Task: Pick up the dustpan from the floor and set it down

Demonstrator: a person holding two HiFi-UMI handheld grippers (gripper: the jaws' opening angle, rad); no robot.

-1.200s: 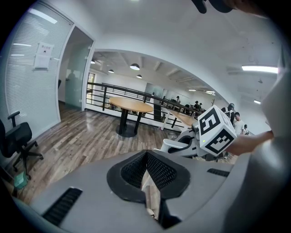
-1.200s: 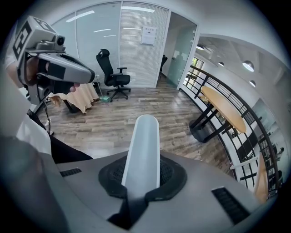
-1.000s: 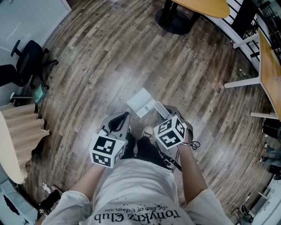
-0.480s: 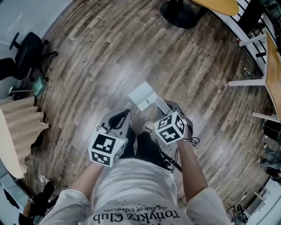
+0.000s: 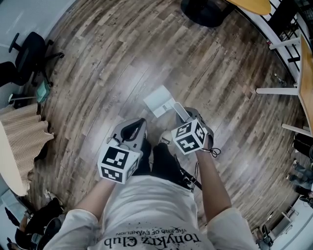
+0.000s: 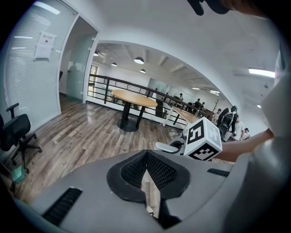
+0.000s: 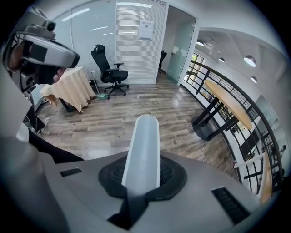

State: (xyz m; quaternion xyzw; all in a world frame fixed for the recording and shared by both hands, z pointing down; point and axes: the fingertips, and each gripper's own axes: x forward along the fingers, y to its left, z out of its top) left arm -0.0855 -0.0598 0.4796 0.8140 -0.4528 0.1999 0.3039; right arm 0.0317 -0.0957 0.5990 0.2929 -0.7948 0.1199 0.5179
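Note:
The white dustpan (image 5: 159, 101) shows in the head view over the wood floor, just ahead of the person's feet. Its pale handle (image 5: 181, 113) runs back into my right gripper (image 5: 191, 122), which is shut on it. In the right gripper view the handle (image 7: 144, 145) stands up between the dark pads (image 7: 169, 175), and the pan itself is hidden. I cannot tell whether the pan touches the floor. My left gripper (image 5: 133, 131) hangs to the dustpan's left, apart from it. Its jaws (image 6: 146, 170) are shut with nothing between them.
A black office chair (image 5: 27, 58) and a beige cloth-covered table (image 5: 24, 139) stand at the left. A round black table base (image 5: 205, 10) is at the top, with white table legs (image 5: 276, 90) at the right. The person's shoe (image 5: 165, 142) lies between the grippers.
The right gripper has sunk toward the floor with the dustpan handle still in it. The left gripper has sunk a little too.

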